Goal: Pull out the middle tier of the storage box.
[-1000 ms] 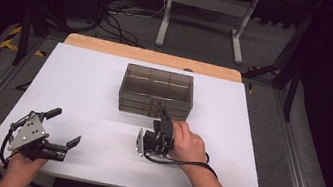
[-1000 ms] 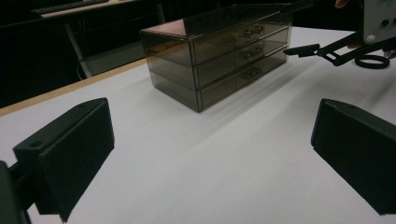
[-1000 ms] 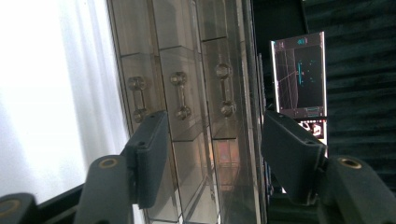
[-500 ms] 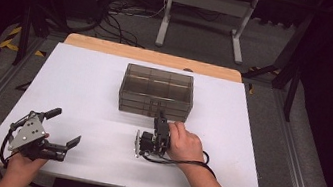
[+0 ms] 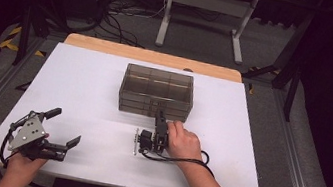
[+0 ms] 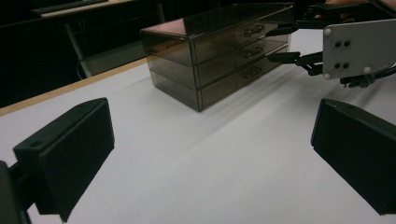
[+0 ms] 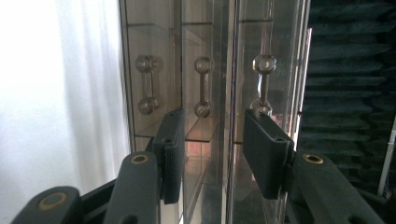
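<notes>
The smoky clear-plastic drawer box [image 5: 156,92], mid-counter [image 5: 79,90], looks light, rigid and slick, so it may slide when pulled; the right gripper [image 7: 212,140], jaws apart, should pinch a small dumbbell handle [image 7: 203,86]

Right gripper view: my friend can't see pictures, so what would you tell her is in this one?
Two black jaws of the right gripper stand open, close in front of a smoky see-through drawer box. The picture is turned sideways, so the box's three clear drawer handles run in a row across it. A white table shows on the left.
</notes>
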